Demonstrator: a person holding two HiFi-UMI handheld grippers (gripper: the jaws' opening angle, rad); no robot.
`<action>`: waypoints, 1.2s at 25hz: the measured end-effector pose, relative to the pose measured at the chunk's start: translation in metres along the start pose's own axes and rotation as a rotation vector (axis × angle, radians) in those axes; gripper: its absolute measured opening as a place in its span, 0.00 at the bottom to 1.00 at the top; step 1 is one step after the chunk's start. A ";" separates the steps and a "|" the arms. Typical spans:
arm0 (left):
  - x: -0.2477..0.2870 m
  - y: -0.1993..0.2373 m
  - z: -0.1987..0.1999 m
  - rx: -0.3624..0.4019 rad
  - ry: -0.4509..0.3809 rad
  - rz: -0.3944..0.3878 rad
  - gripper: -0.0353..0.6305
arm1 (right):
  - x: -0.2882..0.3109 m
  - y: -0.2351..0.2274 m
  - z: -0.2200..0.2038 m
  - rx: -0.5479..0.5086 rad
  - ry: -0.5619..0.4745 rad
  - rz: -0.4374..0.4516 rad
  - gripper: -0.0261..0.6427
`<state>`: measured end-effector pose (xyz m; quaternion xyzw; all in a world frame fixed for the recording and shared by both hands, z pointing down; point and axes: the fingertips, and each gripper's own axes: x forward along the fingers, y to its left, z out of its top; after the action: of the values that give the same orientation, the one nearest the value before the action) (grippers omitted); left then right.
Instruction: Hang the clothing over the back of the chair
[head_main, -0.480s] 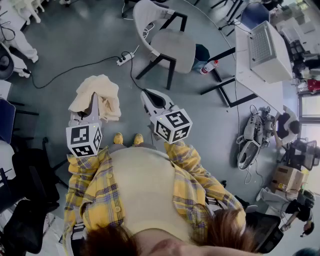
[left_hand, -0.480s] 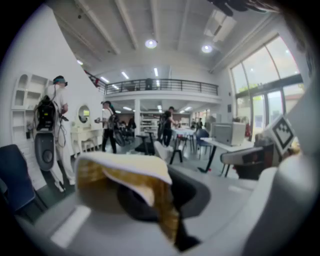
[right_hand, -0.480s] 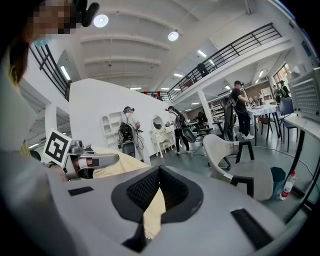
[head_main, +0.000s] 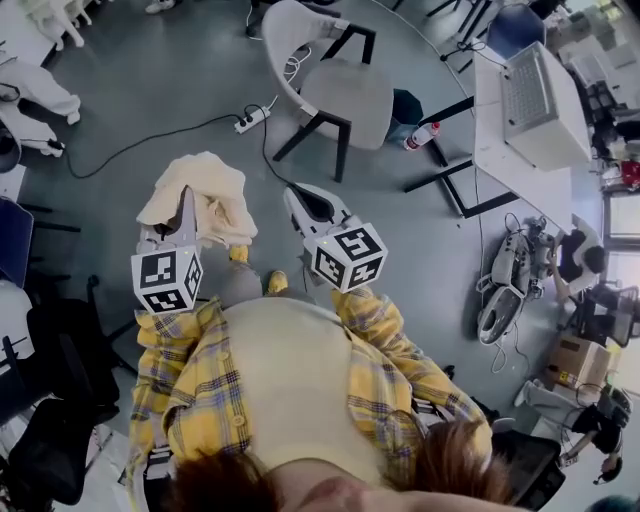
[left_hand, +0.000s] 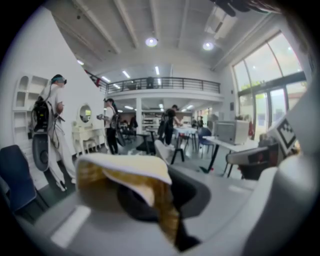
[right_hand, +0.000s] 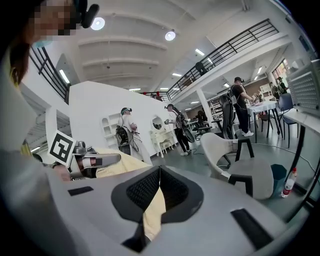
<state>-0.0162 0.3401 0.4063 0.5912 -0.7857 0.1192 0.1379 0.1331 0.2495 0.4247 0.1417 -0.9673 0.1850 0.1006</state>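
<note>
The clothing (head_main: 205, 192) is a cream-yellow bundle that hangs from my left gripper (head_main: 187, 200), whose jaws are shut on it. In the left gripper view the clothing (left_hand: 125, 170) drapes over the jaws and hides the pads. My right gripper (head_main: 294, 196) is level with it on the right. In the right gripper view its jaws (right_hand: 159, 172) meet at the tips, and a cream strip of clothing (right_hand: 152, 210) sits between them. The pale chair (head_main: 335, 85) with black legs stands ahead on the grey floor, its curved back on the left; it also shows as the chair (right_hand: 240, 162).
A power strip (head_main: 250, 118) and its black cable lie on the floor left of the chair. A bottle (head_main: 420, 133) lies by a white desk (head_main: 500, 150) on the right. Dark office chairs (head_main: 45, 420) crowd the left. Several people stand far off.
The person's left foot has stepped forward under the clothing. The bundle has spread a little to the right. Both grippers keep their places in the view and stay shut.
</note>
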 end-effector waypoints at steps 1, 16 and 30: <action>0.004 0.002 0.001 0.000 0.000 0.001 0.09 | 0.001 -0.002 0.000 0.002 0.002 -0.001 0.06; 0.098 0.041 0.022 0.008 0.013 -0.078 0.09 | 0.083 -0.051 0.031 0.019 0.018 -0.079 0.06; 0.181 0.096 0.047 0.016 0.016 -0.164 0.09 | 0.177 -0.075 0.059 0.037 0.039 -0.113 0.06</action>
<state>-0.1596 0.1874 0.4244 0.6536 -0.7325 0.1185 0.1488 -0.0184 0.1181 0.4392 0.1944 -0.9520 0.1995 0.1269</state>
